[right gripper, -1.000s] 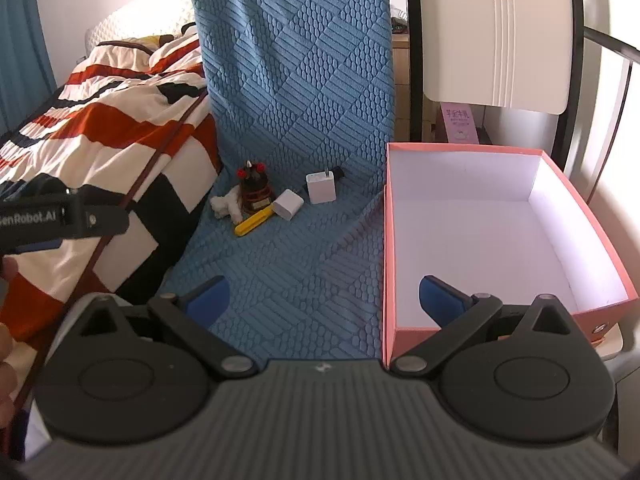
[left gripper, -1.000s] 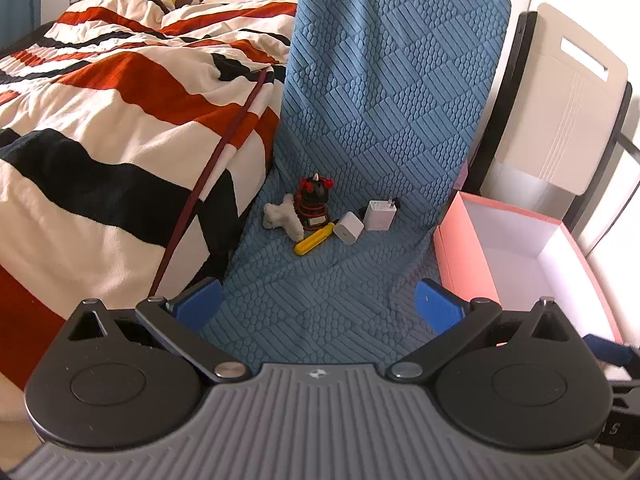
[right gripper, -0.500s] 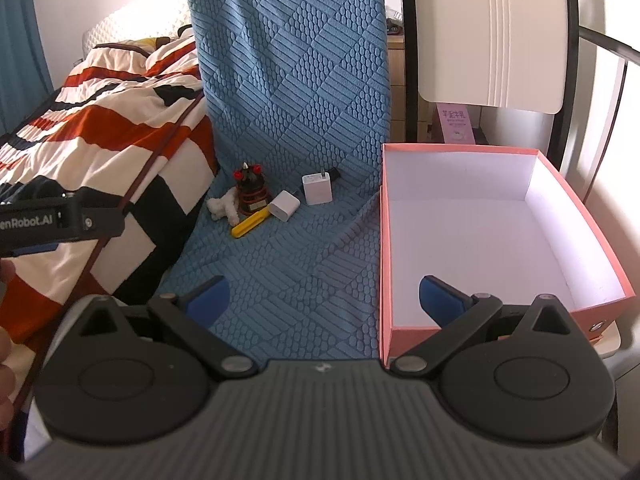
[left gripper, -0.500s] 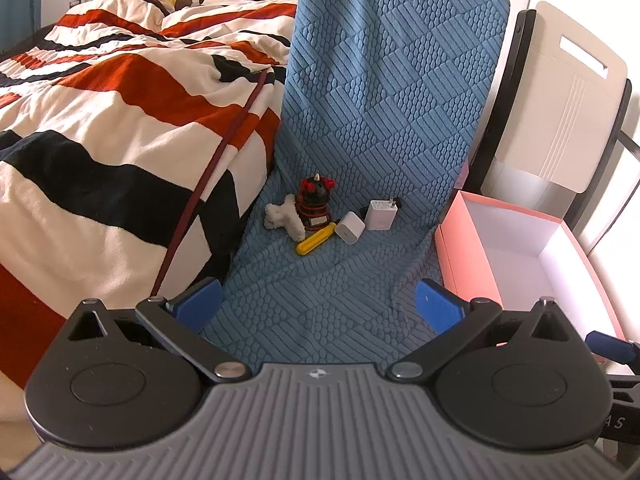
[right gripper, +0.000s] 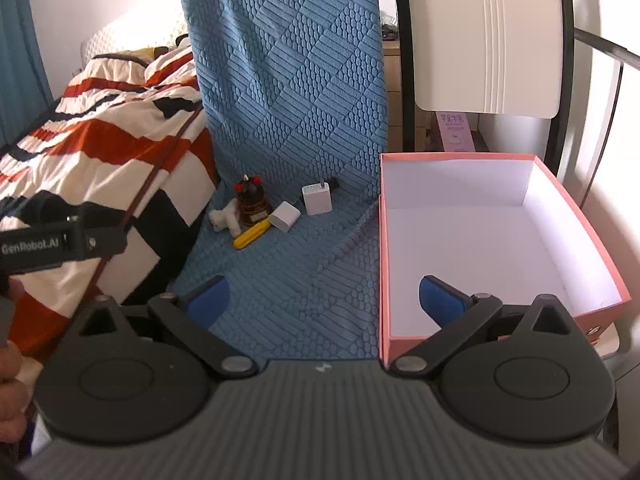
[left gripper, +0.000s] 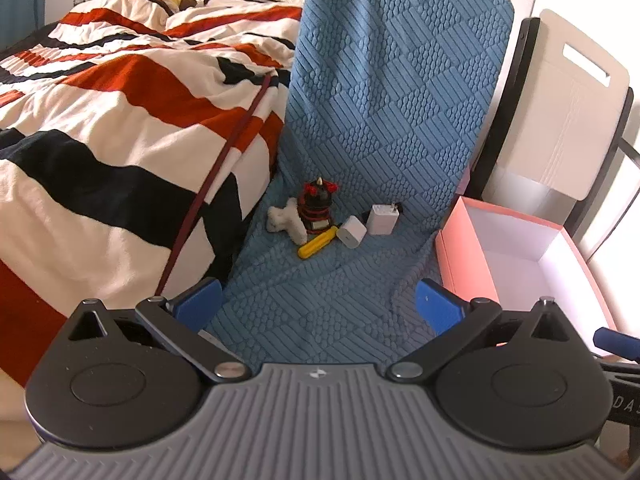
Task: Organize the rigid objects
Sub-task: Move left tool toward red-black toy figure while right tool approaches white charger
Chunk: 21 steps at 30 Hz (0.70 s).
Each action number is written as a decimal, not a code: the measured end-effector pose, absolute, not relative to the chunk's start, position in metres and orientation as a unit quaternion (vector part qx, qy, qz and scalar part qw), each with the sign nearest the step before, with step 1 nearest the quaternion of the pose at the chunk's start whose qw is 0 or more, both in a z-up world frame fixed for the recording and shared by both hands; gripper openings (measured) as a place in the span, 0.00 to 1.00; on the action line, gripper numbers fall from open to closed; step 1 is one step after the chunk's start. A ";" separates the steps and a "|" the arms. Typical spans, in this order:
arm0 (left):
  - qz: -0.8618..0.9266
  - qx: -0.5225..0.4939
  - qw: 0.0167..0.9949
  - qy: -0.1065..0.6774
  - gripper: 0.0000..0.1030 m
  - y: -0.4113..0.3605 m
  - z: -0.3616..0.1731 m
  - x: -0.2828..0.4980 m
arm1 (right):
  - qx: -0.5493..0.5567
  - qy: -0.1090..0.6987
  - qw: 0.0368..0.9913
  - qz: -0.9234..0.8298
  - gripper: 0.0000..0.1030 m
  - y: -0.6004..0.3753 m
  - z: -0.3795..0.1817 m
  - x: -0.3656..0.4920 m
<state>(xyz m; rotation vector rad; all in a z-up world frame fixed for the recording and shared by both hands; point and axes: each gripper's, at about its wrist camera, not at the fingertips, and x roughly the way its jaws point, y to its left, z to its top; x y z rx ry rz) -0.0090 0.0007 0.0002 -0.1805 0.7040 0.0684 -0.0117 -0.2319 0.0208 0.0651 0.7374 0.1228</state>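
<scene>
- Jaws of our left gripper point(left gripper: 318, 306) and right gripper point(right gripper: 324, 298) stood wide apart, holding nothing.
- We saw the white chargers point(left gripper: 383, 219), yellow tool point(left gripper: 316, 242) and dark figurine point(left gripper: 317, 208) clustered on the blue mat point(left gripper: 360, 120).
- We saw the pink box point(right gripper: 560, 184) just beside it.

Blue textured mat point(left gripper: 340, 288) — bearing chargers point(left gripper: 383, 219), yellow tool point(left gripper: 317, 243), figurine point(left gripper: 317, 208).
</scene>
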 end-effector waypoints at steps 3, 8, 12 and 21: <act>0.029 -0.079 0.936 0.343 1.00 0.001 0.002 -0.010 | 0.027 0.359 0.931 0.060 1.00 -0.230 0.023 -0.013; 0.029 -0.072 0.940 0.333 1.00 0.003 0.011 -0.004 | 0.030 0.356 0.932 0.064 1.00 -0.229 0.025 -0.015; 0.023 -0.075 0.941 0.330 1.00 0.001 0.018 -0.003 | 0.026 0.354 0.933 0.065 1.00 -0.224 0.027 -0.013; 0.021 -0.078 0.939 0.334 1.00 0.007 0.017 0.001 | 0.026 0.343 0.936 0.073 1.00 -0.215 0.033 -0.013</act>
